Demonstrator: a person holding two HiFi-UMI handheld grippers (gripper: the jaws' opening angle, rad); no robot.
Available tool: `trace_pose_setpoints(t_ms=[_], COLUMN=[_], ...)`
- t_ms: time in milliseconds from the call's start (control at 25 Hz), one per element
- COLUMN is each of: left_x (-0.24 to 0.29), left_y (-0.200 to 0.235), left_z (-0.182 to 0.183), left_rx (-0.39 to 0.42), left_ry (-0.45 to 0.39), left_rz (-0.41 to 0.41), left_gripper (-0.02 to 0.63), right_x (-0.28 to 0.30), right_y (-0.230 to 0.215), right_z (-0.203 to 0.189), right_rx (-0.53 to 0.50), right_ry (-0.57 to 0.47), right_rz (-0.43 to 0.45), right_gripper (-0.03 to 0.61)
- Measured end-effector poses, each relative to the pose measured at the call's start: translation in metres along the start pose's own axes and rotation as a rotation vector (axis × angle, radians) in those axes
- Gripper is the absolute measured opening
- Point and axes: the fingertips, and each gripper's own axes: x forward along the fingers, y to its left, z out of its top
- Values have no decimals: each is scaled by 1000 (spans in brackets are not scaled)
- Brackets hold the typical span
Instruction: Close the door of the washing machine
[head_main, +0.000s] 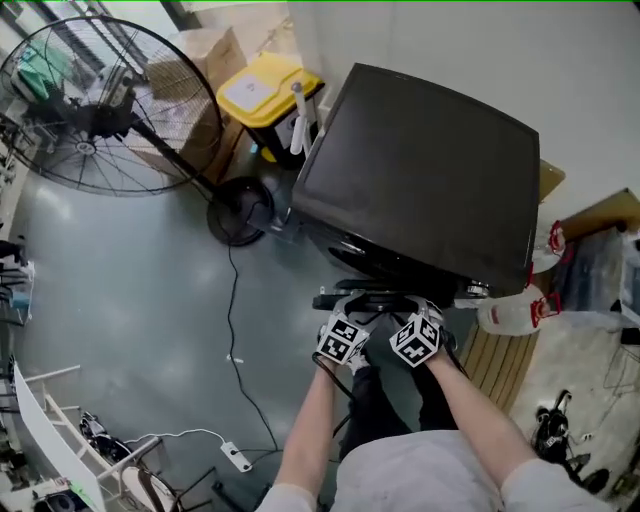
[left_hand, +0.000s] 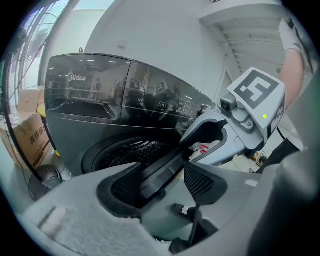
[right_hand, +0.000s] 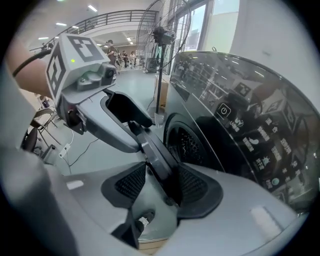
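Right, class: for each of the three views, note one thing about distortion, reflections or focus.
Head view: even light, little distortion, the washing machine top a dull black. Left gripper view: fisheye bows the control panel, which mirrors the room; corners go dark. Right gripper view: the glossy panel reflects the hall, and the right gripper looks soft close to the lens.

Grey left gripper (left_hand: 162, 184), right gripper (right_hand: 162, 184), black mesh fingers (left_hand: 124, 190), marker cubes (head_main: 340, 342), grey shirt (head_main: 420, 480)

This is a large workshop hall, with a bare grey floor (head_main: 130, 290), a big pedestal fan (head_main: 95, 105), cardboard boxes (head_main: 200, 75), a yellow-lidded bin (head_main: 265, 95) and a railed mezzanine (right_hand: 115, 17).
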Motion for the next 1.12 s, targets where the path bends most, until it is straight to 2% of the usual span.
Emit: trace_pose_setpoints(t_ms=[120,440,600,760,920,1000,1040,1120], left_x=[2,12,12,14,14,13,12,8], left_y=[1,13,17,17,21,24,25,29], left_z=[5,18,21,24,25,23,22,26], left_rx=[-5,5,11,2,-1,0,-6,-37], left_ry=[21,51,66,61,61,56,47,15], left_rz=[-34,-52,-51,-25,16,51,68,101], left_gripper=[279,287,288,297,305,305,305,297], right_x=[1,-6,-15,-26,-26,-25,-25,-24], right_y=[-2,-24,-25,-31,-34,-37,-40,-44], right_z=[0,14,7,-3,-9,-10,-12,-15], right_rx=[30,142,301,468,645,695,708,712], right_ry=[-7,-59,-100,-146,-177,-183,-186,-190], right_rz=[-65,-237,-290,-323,-312,-305,-313,-331], right_gripper=[198,214,173,81,37,31,7,8])
